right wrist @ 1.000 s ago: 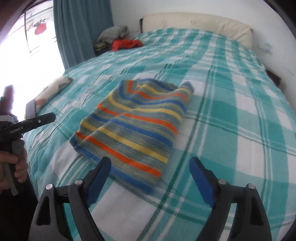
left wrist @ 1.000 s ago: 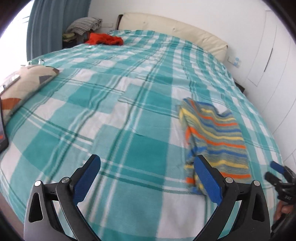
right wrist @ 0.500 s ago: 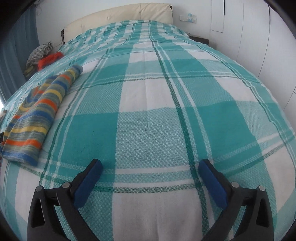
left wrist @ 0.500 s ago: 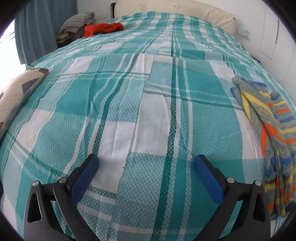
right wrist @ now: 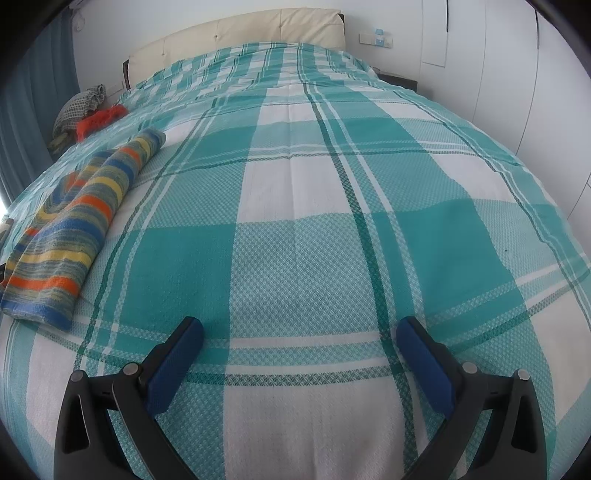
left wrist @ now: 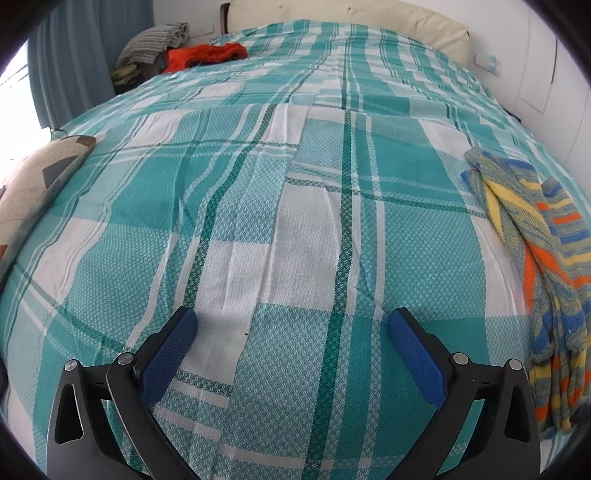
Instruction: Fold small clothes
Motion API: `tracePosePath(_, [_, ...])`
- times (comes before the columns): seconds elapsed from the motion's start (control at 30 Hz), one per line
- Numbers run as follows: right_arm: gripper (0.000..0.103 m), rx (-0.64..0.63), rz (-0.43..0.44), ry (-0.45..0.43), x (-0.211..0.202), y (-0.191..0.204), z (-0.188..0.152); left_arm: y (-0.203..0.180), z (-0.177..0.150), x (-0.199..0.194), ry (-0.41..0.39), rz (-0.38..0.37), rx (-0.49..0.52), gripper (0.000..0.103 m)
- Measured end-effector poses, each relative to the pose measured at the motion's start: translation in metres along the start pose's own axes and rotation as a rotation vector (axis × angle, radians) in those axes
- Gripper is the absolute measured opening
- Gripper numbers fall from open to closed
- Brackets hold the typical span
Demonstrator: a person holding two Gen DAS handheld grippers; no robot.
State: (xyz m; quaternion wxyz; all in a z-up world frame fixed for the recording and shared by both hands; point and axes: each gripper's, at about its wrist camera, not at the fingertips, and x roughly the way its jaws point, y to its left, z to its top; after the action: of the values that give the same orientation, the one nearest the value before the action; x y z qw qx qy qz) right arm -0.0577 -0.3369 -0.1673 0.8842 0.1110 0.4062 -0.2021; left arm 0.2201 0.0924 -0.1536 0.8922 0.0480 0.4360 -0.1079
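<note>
A folded striped knit garment (left wrist: 543, 266) in orange, yellow, blue and grey lies on the teal plaid bedspread (left wrist: 295, 221), at the right edge of the left wrist view. In the right wrist view the same striped garment (right wrist: 74, 221) lies at the left. My left gripper (left wrist: 291, 325) is open just above bare bedspread, well left of the garment. Over the plaid bedspread (right wrist: 314, 240), my right gripper (right wrist: 299, 332) is also open, wide, to the right of the garment. Neither holds anything.
A red-orange garment (left wrist: 205, 55) and a grey checked pile (left wrist: 155, 42) lie at the far left corner by the blue curtain (left wrist: 81, 66). A patterned cushion (left wrist: 33, 184) sits at the bed's left edge. A cream headboard (right wrist: 236, 33) and white wardrobe doors (right wrist: 517, 74) border the bed.
Both grippers swung away from the striped garment and sank toward the bedspread; the garment slid from centre to the frame edges. The right jaws widened. Little has shifted over the last half second.
</note>
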Motion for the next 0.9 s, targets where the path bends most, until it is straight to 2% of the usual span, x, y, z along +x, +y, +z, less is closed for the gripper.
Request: tracePosePath(0.9, [0.103,0.001,0.002,0.007,0.0010,-0.0010,0.0000,0.0002,-0.0001,0.0000,0.000,0.000,0.000,0.103])
